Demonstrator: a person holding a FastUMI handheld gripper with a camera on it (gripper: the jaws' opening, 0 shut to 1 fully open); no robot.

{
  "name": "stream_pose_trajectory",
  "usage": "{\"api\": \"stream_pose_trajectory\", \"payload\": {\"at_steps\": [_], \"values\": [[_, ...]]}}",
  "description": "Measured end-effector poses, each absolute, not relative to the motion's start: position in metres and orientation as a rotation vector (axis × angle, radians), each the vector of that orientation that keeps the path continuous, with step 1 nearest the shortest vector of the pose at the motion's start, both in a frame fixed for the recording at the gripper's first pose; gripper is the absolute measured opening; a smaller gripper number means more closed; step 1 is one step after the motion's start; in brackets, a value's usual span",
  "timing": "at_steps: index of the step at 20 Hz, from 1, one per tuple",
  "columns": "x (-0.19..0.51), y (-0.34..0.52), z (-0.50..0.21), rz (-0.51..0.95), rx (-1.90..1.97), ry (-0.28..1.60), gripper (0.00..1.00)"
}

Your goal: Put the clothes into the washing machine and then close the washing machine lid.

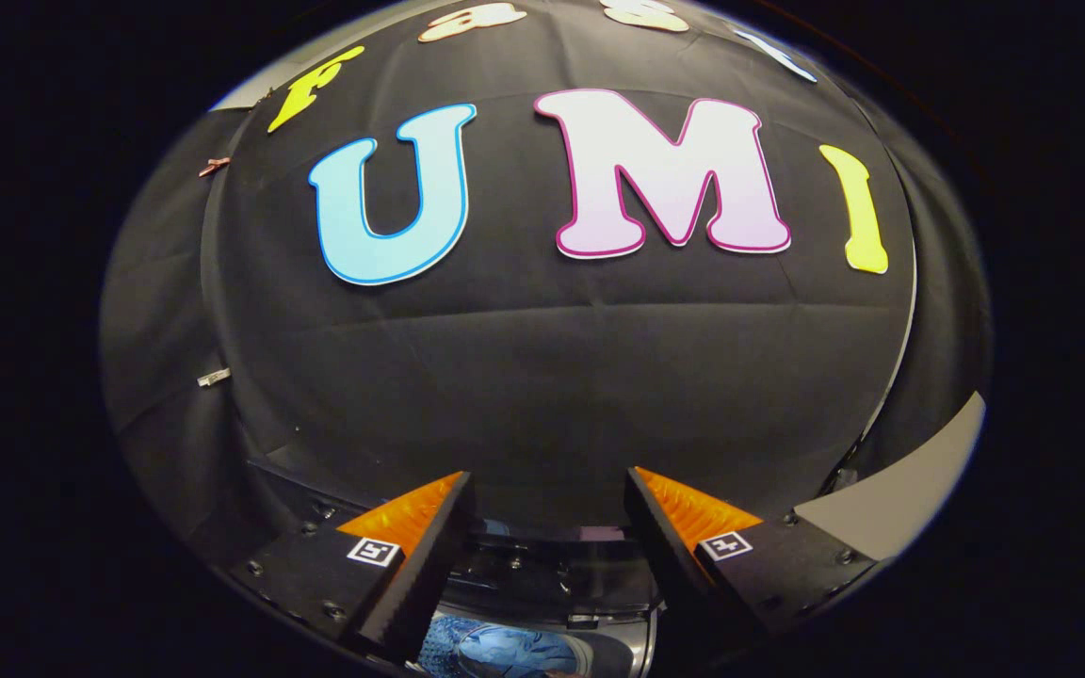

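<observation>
My gripper [547, 527] hangs released and empty, pointing at the wall, with the washing machine [599, 603] and blue clothes [505, 652] low beneath its fingers.

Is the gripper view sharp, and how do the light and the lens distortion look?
Gripper view: strong fisheye bending bulges the booth wall; the open gripper is sharp, its orange fingers brightly lit; blue clothes below them are dim, partly hidden.

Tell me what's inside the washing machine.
Blue clothes lie in the washing machine drum, low between the open gripper fingers. The fingers cover the drum's sides; its depth can't be seen.
</observation>
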State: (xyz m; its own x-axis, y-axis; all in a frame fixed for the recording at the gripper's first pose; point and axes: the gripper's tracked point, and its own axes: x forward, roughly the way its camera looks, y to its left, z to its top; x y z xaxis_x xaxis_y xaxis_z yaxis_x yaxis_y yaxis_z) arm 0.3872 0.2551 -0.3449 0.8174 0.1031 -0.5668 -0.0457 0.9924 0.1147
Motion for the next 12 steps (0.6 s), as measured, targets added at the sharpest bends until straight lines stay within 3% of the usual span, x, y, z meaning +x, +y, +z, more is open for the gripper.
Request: {"api": "stream_pose_trajectory", "payload": {"at_steps": [12], "values": [[0.35,0.258,-0.336,0.074,0.083,0.633,1.0]]}}
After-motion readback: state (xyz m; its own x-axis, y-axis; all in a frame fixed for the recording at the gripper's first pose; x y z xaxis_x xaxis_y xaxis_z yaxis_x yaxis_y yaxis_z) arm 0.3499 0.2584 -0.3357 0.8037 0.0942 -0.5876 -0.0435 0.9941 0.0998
